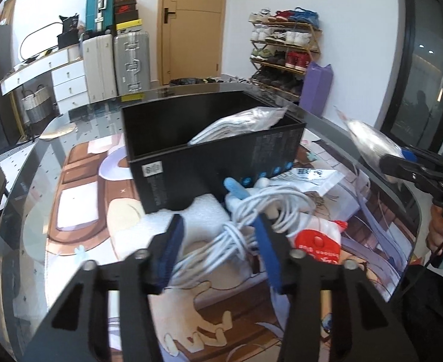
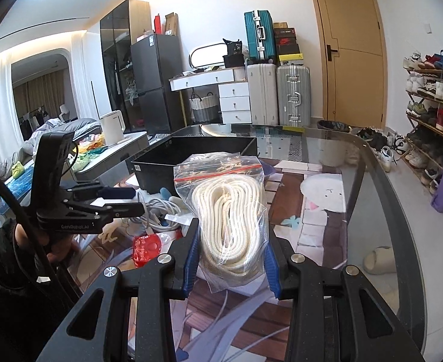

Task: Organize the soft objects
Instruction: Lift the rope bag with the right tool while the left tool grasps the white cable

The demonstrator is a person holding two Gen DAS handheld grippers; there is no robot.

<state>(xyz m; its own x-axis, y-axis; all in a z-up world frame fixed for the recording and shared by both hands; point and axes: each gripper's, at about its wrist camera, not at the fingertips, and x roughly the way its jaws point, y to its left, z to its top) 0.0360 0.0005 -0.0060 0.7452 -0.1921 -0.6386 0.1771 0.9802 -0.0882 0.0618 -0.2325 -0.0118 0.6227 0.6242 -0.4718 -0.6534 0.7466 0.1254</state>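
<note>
Two grippers over the table (image 2: 372, 187). Right gripper (image 2: 232, 259): fingers (image 2: 191, 253) clamped on a clear bag of white rope (image 2: 230, 211), held above the table's middle, just short of the black box (image 2: 191, 163). Left gripper (image 1: 218, 241): fingers wide apart around a white cable bundle (image 1: 251, 211) lying in front of the box, not gripping. The box already holds one white bag (image 1: 242, 123).
</note>
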